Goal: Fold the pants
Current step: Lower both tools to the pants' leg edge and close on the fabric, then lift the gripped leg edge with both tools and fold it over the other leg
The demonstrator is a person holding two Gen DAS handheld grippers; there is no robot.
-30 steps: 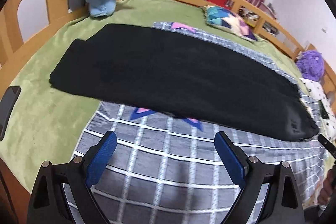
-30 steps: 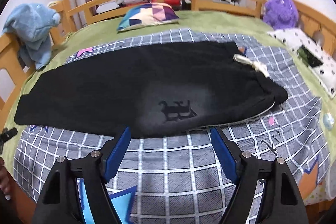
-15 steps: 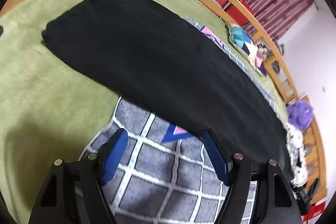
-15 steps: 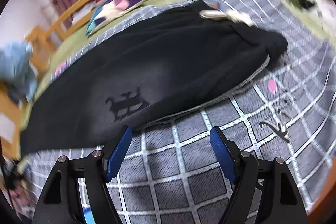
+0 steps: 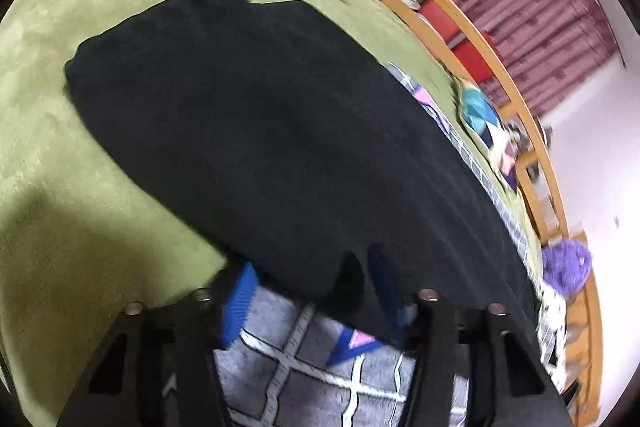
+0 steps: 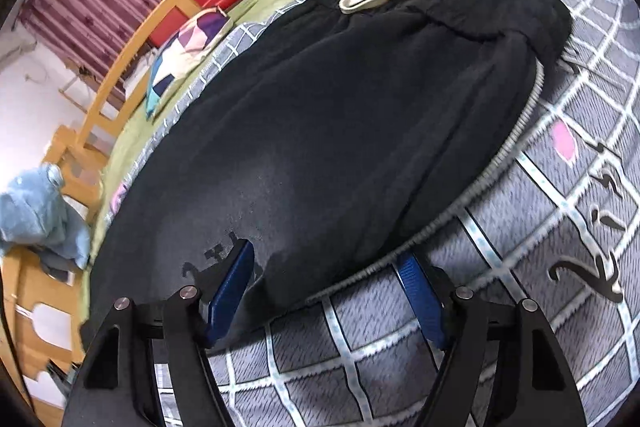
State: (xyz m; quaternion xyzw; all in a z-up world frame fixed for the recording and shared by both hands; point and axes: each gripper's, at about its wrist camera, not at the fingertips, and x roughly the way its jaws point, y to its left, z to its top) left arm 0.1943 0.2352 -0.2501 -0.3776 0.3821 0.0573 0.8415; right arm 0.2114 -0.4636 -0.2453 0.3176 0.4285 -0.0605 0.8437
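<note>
Both grippers have dropped onto the pants (image 5: 280,131) near edge. Left gripper (image 5: 312,291) closing around hem; right gripper (image 6: 328,287) wide, narrowing, straddling edge. Risk: pinching one layer only, or the blanket (image 6: 560,227) beneath.

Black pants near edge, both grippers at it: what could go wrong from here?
1. The left gripper is closing with the black pants edge bunched between its jaws; it may catch only the top layer, or the grey checked blanket too.
2. The right gripper, closing, straddles the hem with one finger on the cloth; it may pinch unevenly and skew the fold.
</note>
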